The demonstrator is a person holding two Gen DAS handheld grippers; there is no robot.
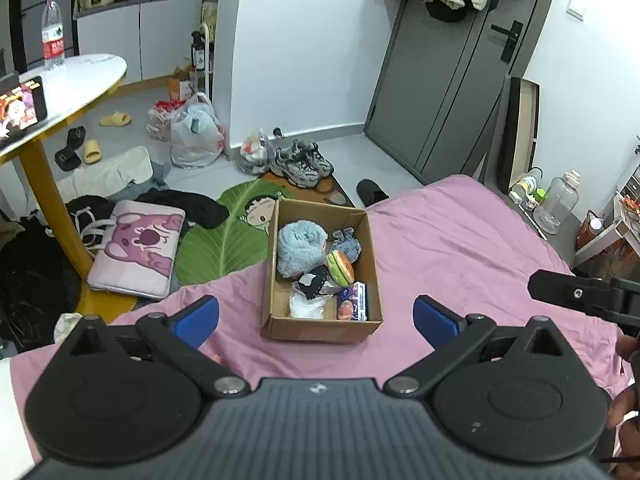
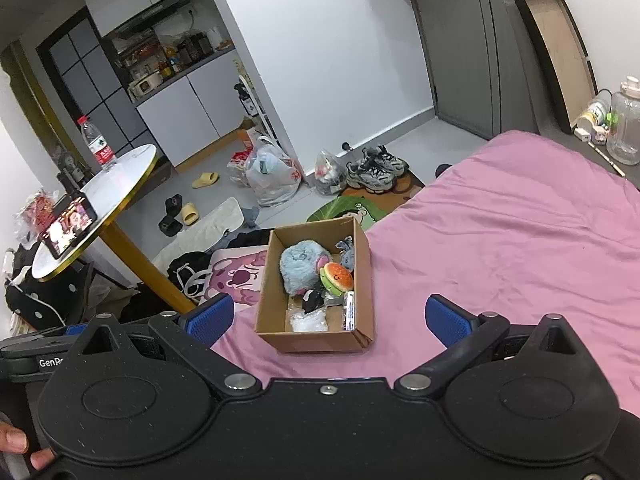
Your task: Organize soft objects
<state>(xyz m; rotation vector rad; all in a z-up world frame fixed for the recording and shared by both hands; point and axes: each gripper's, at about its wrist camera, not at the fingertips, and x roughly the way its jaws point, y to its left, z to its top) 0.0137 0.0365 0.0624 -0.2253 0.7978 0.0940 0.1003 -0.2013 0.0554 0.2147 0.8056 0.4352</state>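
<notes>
Two grippers hang over the near part of the bed, both empty: the left gripper has its blue fingers spread wide apart, and the right gripper likewise holds its fingers well apart with nothing between them. On the body beside the right one, partial lettering reads "GenR", the rest cut off. Just ahead, the cardboard box sits on the pink sheet at the bed's left edge, probably put there so both hands can reach it. Inside lie the soft things: a fluffy blue plush at the far left, a small grey-blue plush in the far right corner, a burger toy touching both, a black-and-white item, a white bag and a printed packet whose text is too small to read. With everything boxed, sorting looks largely finished. Beyond, on the floor, lie a leaf-shaped mat, sneakers, and farther off a water bottle with an unreadable red label.
</notes>
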